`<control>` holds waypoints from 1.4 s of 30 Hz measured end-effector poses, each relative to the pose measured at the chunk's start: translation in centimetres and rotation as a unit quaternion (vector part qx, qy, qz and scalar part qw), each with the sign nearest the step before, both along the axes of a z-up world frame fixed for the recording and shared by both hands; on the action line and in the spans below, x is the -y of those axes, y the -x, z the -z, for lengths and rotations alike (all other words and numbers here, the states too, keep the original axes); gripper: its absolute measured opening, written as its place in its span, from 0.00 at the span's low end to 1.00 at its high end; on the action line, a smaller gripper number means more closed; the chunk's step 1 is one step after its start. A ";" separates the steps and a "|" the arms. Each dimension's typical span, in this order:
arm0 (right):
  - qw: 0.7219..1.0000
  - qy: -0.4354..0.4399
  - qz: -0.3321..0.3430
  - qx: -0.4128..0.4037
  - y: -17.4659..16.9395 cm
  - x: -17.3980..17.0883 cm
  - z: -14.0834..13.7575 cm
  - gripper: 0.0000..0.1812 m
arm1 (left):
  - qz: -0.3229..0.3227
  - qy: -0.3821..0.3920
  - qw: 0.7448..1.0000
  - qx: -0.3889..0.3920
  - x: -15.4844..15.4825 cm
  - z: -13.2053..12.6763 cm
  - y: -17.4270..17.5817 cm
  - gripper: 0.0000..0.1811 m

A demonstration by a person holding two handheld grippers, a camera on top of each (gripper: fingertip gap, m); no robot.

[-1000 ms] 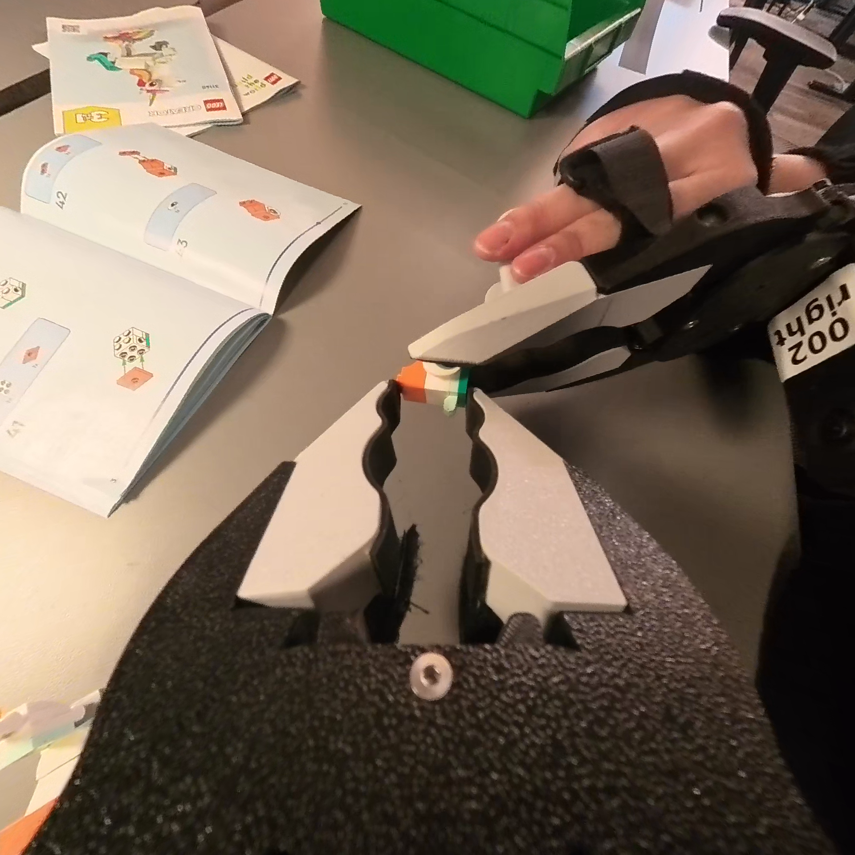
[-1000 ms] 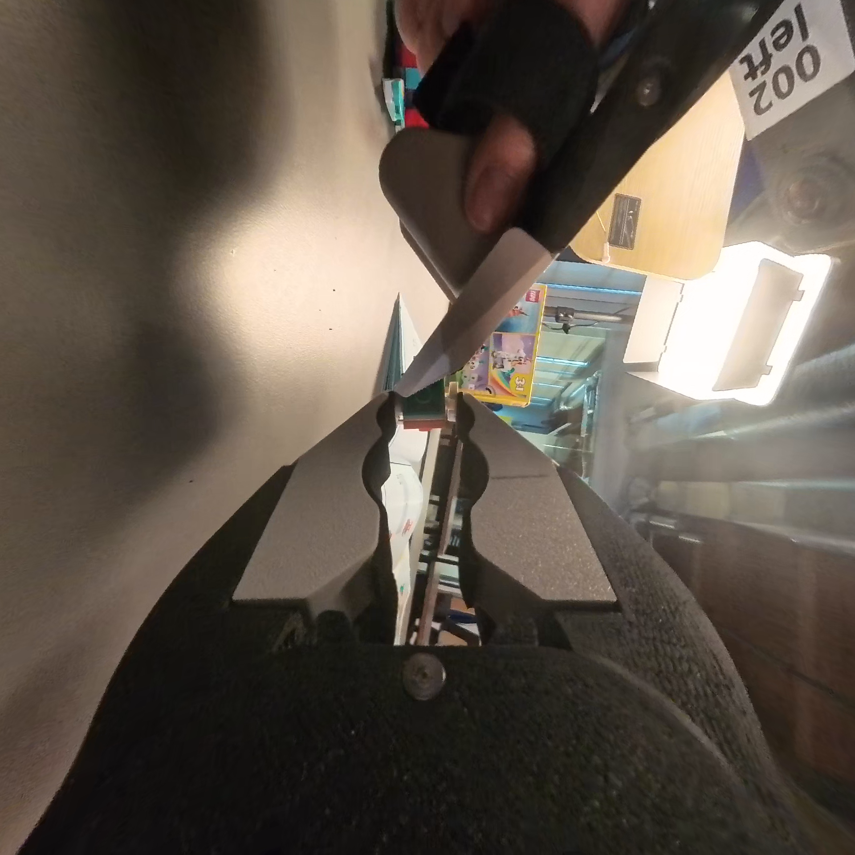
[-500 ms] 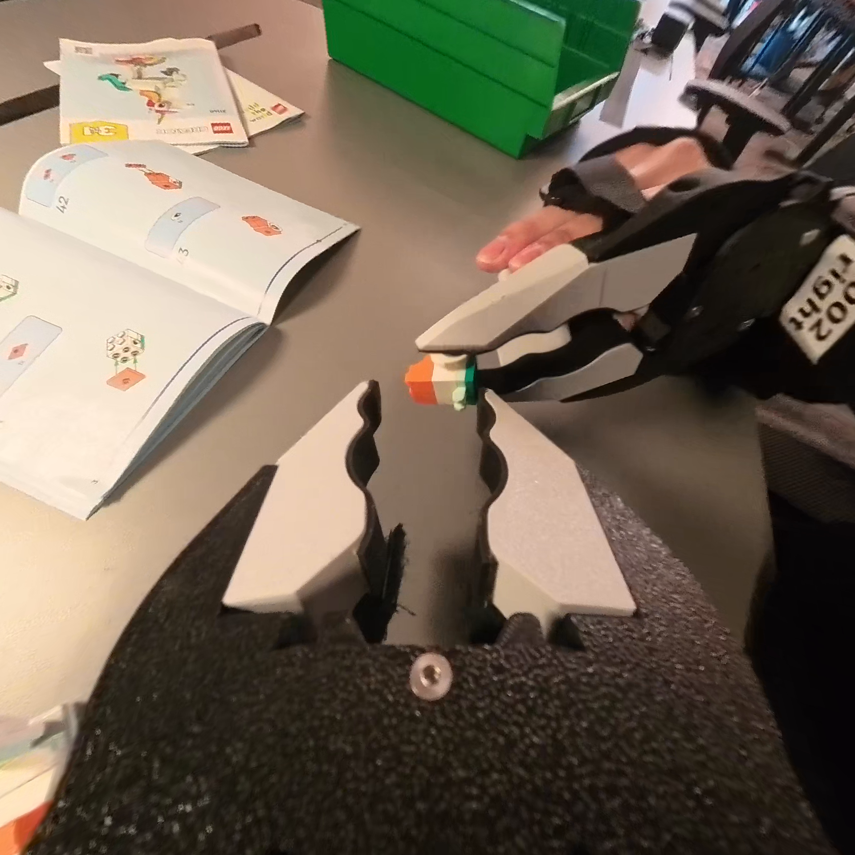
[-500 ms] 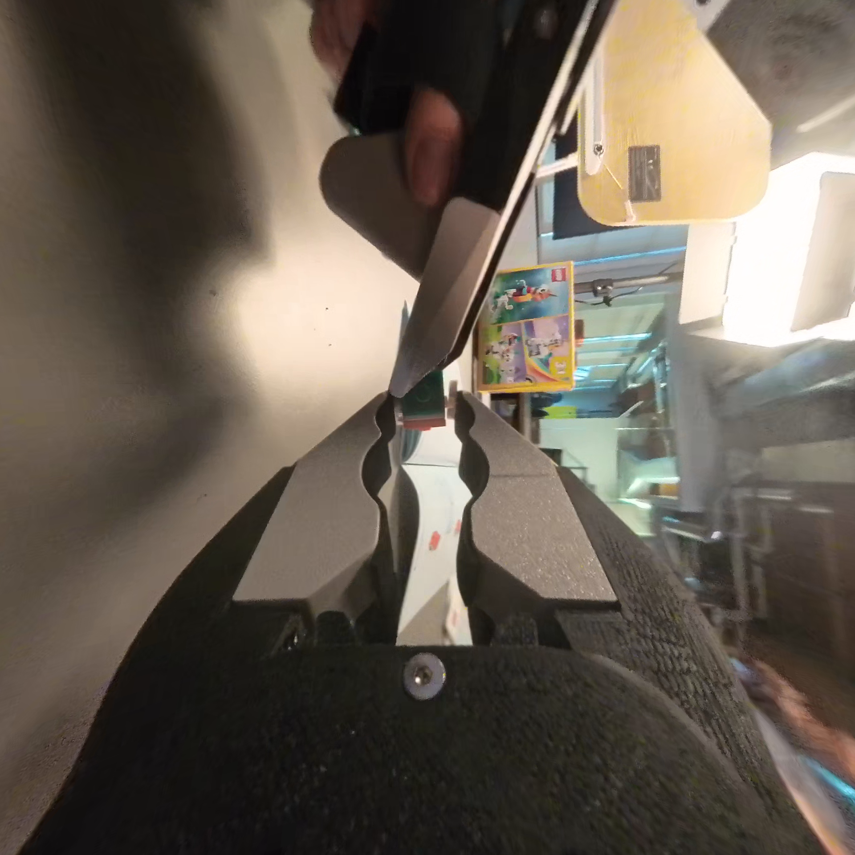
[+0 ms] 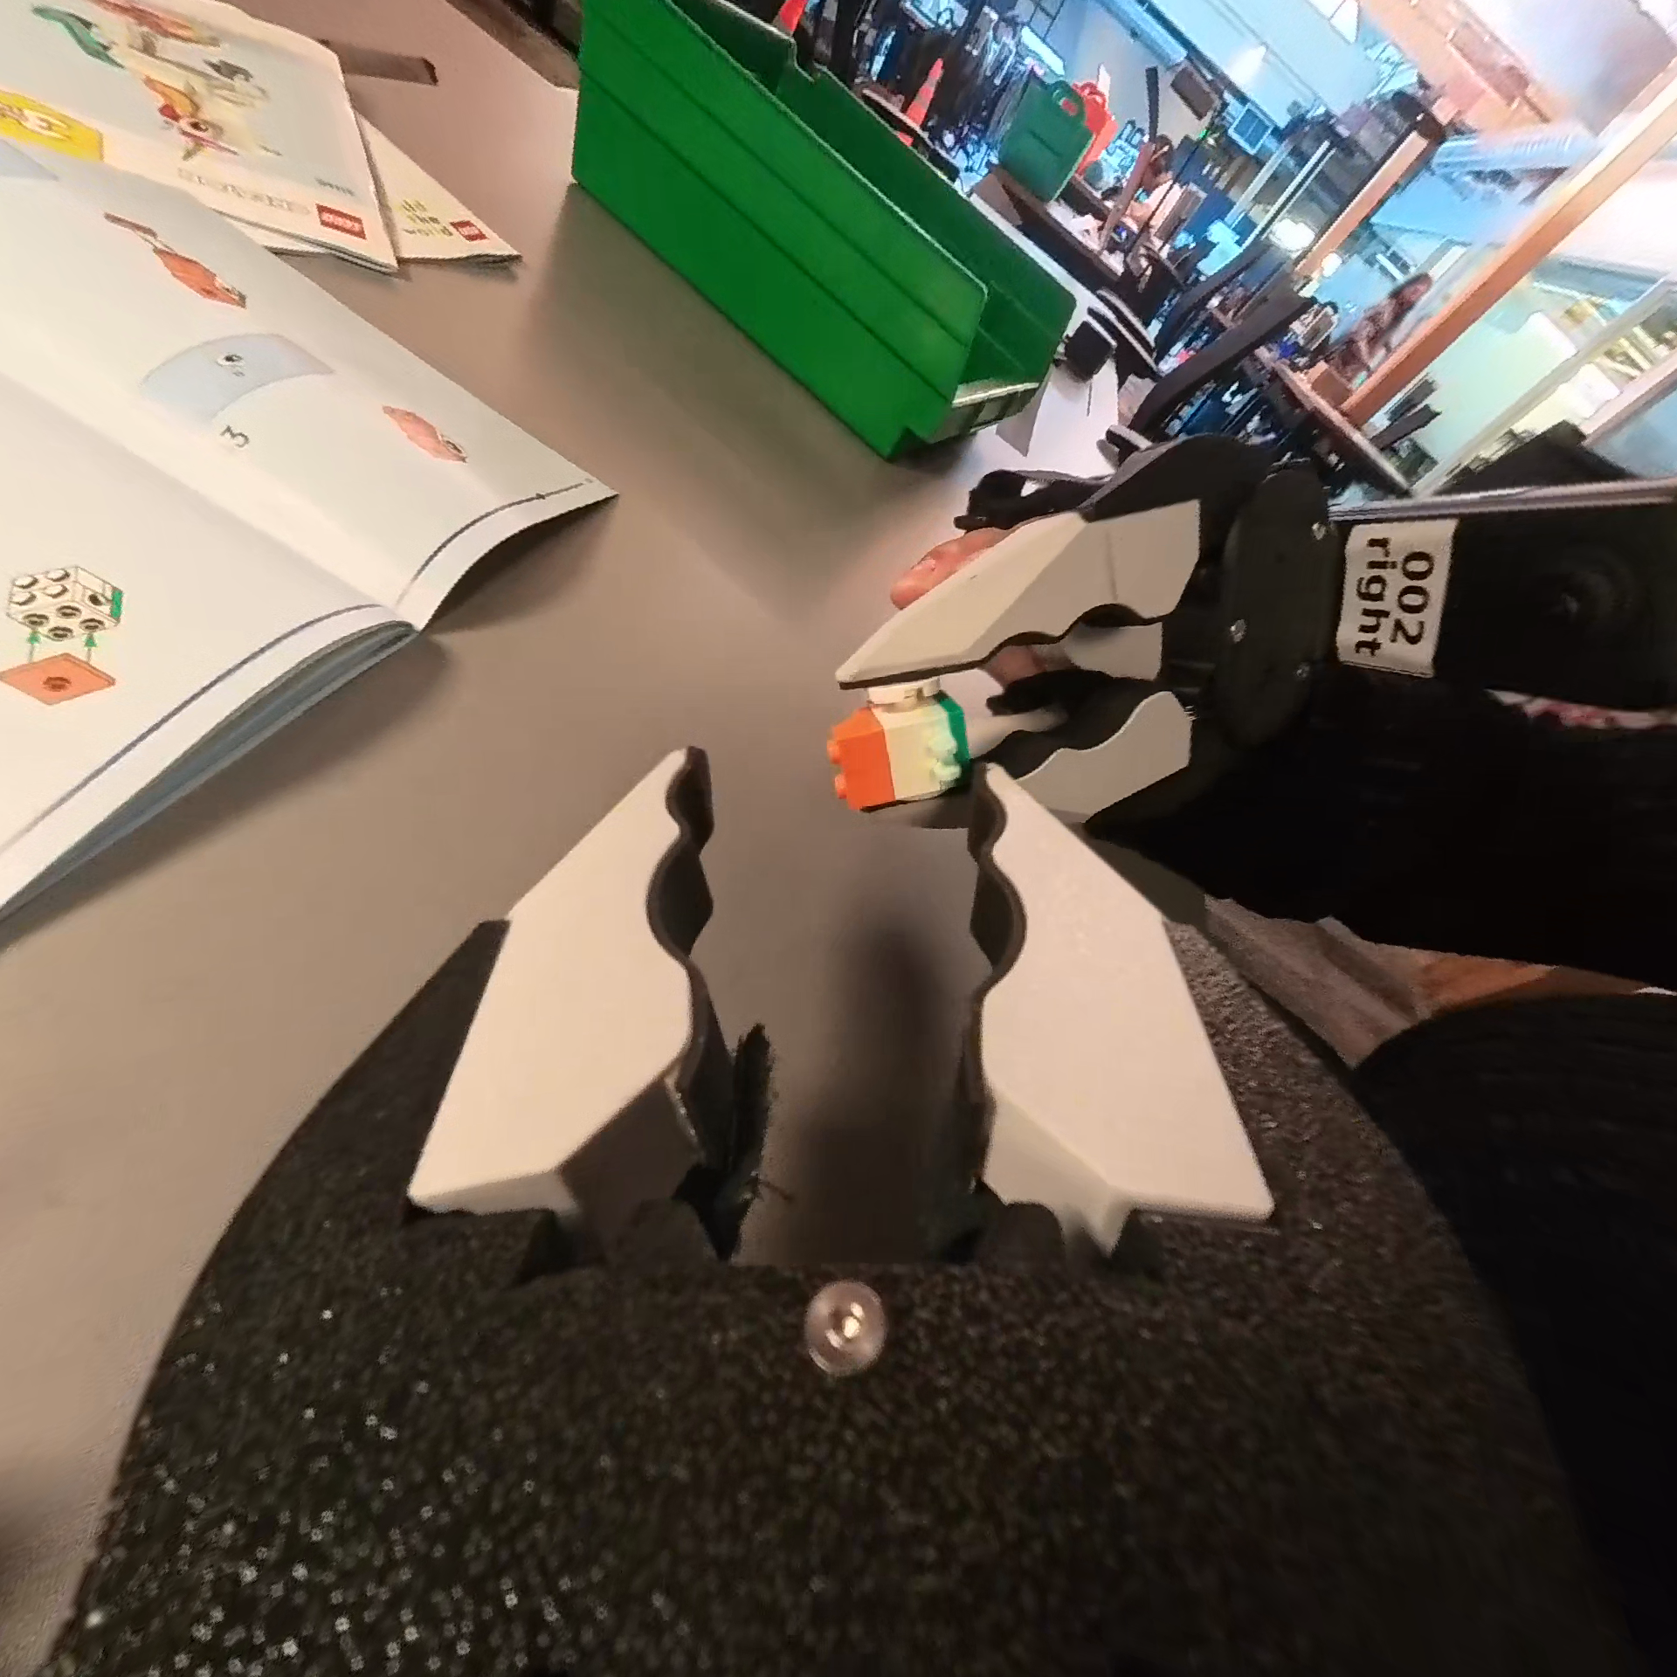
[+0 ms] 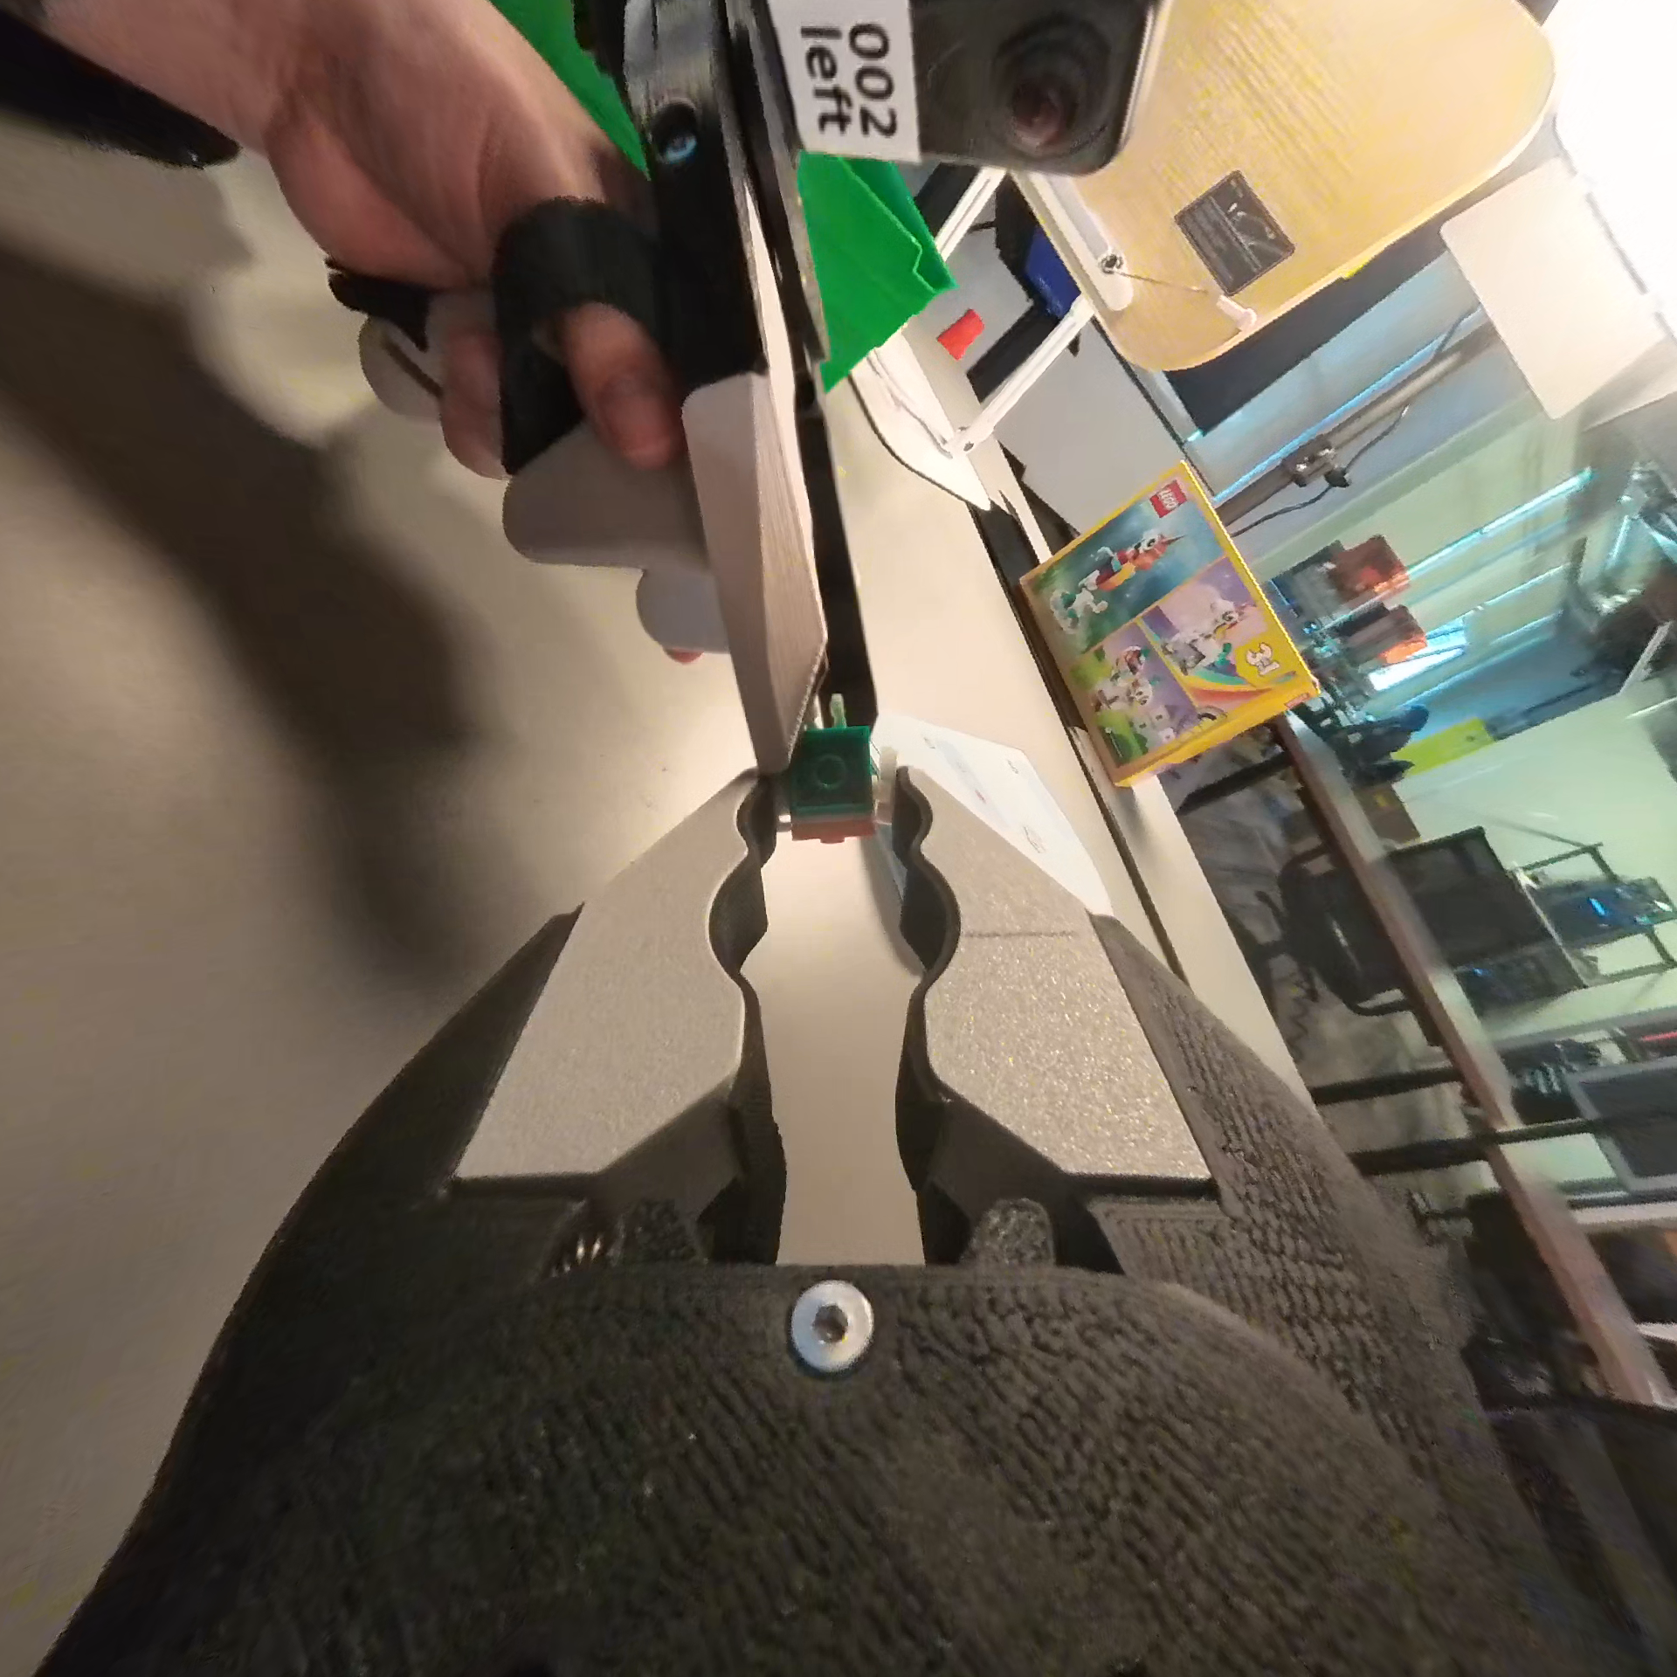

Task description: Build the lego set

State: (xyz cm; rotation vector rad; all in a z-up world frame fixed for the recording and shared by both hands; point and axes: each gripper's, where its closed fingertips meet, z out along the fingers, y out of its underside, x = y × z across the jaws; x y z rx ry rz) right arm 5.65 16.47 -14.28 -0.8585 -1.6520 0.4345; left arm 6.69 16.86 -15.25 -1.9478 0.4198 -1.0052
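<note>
A small lego assembly (image 5: 894,758), orange at one end, white in the middle and green at the other, is held above the grey table (image 5: 635,508). My right gripper (image 6: 826,788) is shut on it; its green end (image 6: 828,776) faces the right wrist camera. In the left wrist view the right gripper (image 5: 907,735) comes in from the right and pinches the assembly from above and below. My left gripper (image 5: 833,780) is open and empty, with its right fingertip (image 5: 989,789) just beside the assembly. One left finger (image 6: 767,581) hangs over the assembly in the right wrist view.
An open instruction booklet (image 5: 227,436) lies at left, with closed booklets (image 5: 227,136) behind it. A green bin (image 5: 817,236) stands at the back. A lego box (image 6: 1171,626) stands on the table near its far edge. Office chairs and desks lie beyond the table.
My left gripper has opened wide and let go of the assembly. My right gripper keeps its hold and has turned the assembly a little.
</note>
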 end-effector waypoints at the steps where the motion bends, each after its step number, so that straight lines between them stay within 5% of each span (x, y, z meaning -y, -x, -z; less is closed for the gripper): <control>1: 1.000 0.002 -0.001 -0.003 0.0 0.0 -0.1 0.13 | 0.003 0.000 1.000 0.005 0.1 -0.1 -0.1 0.29; 14: 0.993 -0.117 0.011 0.011 0.6 -0.1 -0.2 0.13 | 0.006 -0.033 0.999 -0.016 0.2 -0.4 -0.6 0.26; 20: 0.994 -0.108 -0.004 -0.006 0.8 0.2 -0.6 0.13 | 0.006 -0.054 0.998 -0.012 0.2 -1.0 -0.4 0.16; 42: 0.996 -0.083 -0.020 0.004 0.7 1.0 -0.3 0.13 | 0.033 -0.014 0.999 -0.007 0.6 -0.5 0.0 0.15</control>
